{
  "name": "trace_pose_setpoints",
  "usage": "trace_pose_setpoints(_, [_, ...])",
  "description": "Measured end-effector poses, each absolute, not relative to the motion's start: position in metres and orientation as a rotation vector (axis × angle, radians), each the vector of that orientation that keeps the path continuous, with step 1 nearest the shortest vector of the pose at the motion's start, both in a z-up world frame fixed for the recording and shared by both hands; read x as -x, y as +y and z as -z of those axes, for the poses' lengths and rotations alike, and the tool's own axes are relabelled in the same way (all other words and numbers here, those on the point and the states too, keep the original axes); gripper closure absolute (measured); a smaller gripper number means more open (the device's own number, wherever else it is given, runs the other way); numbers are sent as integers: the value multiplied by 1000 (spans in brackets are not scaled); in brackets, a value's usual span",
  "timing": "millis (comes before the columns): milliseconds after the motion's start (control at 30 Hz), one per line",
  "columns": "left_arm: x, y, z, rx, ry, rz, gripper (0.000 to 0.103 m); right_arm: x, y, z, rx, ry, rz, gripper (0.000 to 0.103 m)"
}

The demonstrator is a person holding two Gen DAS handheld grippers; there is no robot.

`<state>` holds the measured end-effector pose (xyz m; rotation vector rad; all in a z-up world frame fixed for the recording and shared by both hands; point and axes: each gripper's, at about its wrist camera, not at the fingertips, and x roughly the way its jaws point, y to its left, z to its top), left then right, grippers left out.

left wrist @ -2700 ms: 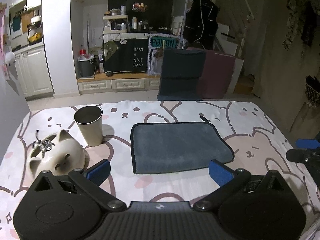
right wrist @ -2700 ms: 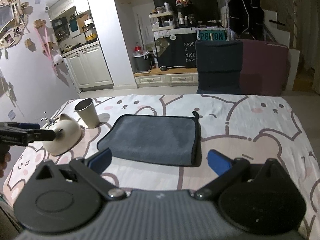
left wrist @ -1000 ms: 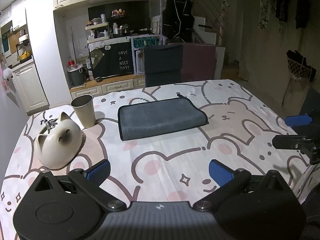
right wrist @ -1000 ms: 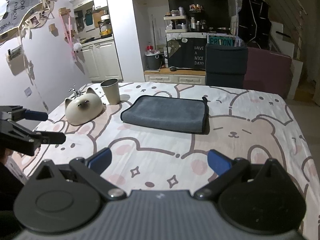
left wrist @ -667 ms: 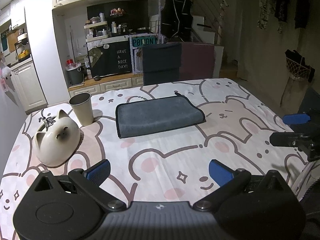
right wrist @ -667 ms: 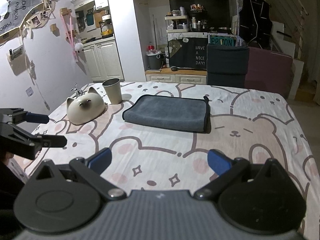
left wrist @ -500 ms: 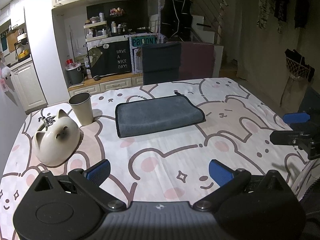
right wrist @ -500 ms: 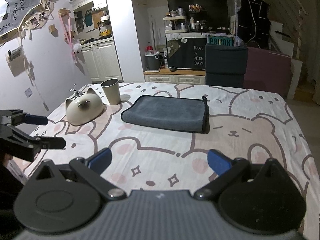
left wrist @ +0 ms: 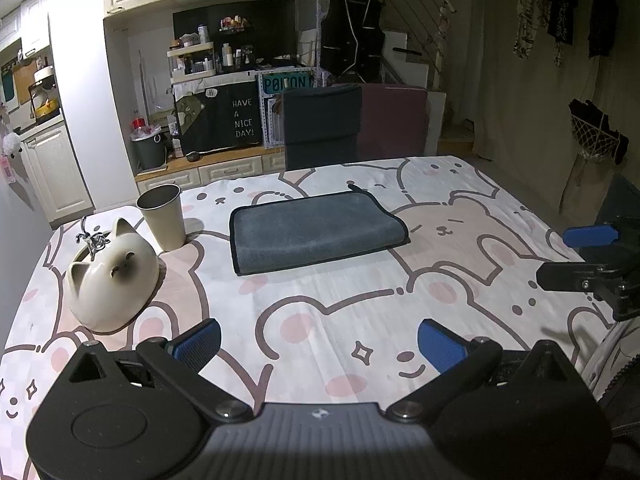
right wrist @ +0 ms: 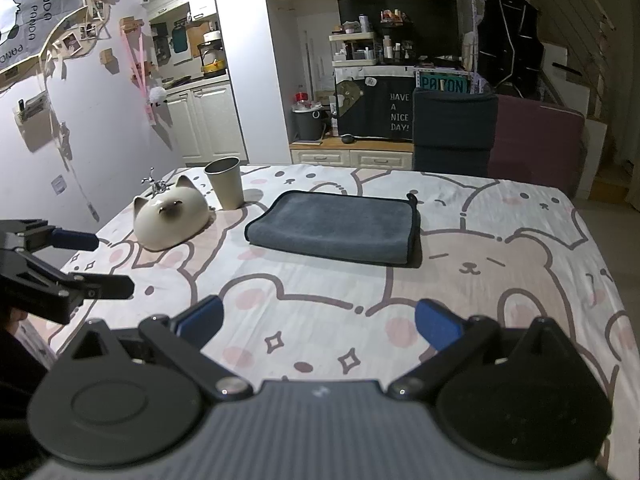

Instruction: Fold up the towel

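Towel: the towel [left wrist: 316, 230] lies folded flat, dark grey with a black edge and a small loop at its far right corner; in the left view it sits at 12 o'clock from the fingers, well apart from them; in the right view [right wrist: 336, 227] it is also at about 12 o'clock.
Left gripper: the left gripper [left wrist: 319, 341] hangs over the near edge of the counter, blue-padded fingers wide apart, nothing between them; the right view shows it at 9 o'clock [right wrist: 90, 260], spread and empty.
Right gripper: the right gripper [right wrist: 318, 320] is over the near part of the counter, fingers wide apart, gripping nothing; the left view shows it at 3 o'clock [left wrist: 576, 254], off the towel.
Counter: the counter [left wrist: 360, 304] wears a cloth printed with bears.
Cup: a cup [left wrist: 162, 216] stands upright at 9 o'clock from the towel, near it, not touching.
Cat bowl: a cream cat bowl [left wrist: 112, 280] lies at 7 o'clock from the cup, just beside it.
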<state>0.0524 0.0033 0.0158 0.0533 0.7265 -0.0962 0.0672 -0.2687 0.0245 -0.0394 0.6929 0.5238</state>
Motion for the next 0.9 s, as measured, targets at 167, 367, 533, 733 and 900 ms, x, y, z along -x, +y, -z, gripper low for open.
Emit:
trace_pose_setpoints(167, [-52, 3, -16, -52, 725, 97, 0, -67, -269, -24, 39, 693, -524, 0])
trace_pose_setpoints(367, [-52, 3, -16, -52, 726, 98, 0, -67, -269, -24, 39, 693, -524, 0])
trace_pose_setpoints(533, [-52, 3, -18, -52, 724, 97, 0, -67, -269, -24, 39, 693, -524, 0])
trace_pose_setpoints(733, [-51, 3, -18, -53, 724, 99, 0, -67, -268, -24, 39, 693, -526, 0])
trace_pose_setpoints(900, [-51, 3, -18, -53, 723, 99, 0, -67, -268, -24, 39, 693, -526, 0])
